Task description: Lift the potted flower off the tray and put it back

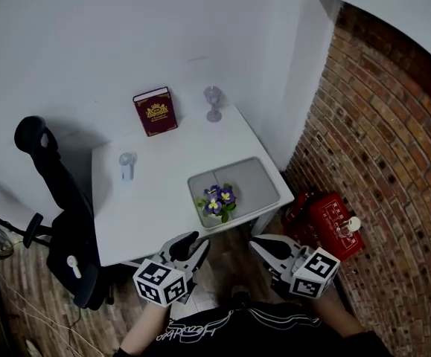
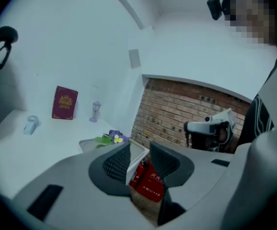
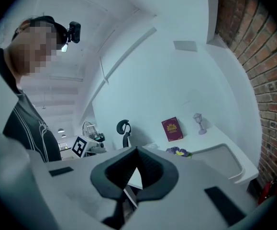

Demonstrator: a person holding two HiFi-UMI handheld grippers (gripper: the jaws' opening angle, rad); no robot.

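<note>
Left gripper (image 1: pixel 191 245) hangs just off the near edge of the white counter (image 1: pixel 148 214), jaws a narrow gap apart, nothing between them. Right gripper (image 1: pixel 263 245) sits level beside it, jaw tips closed together, empty. Potted flower (image 1: pixel 217 201), purple blooms, stands upright in the near-left corner of the grey tray (image 1: pixel 256 181), apart from both grippers. Farther back on the counter: red book (image 1: pixel 155 111) against the wall, small stemmed glass (image 1: pixel 213 103), small white fan (image 1: pixel 128 166).
</note>
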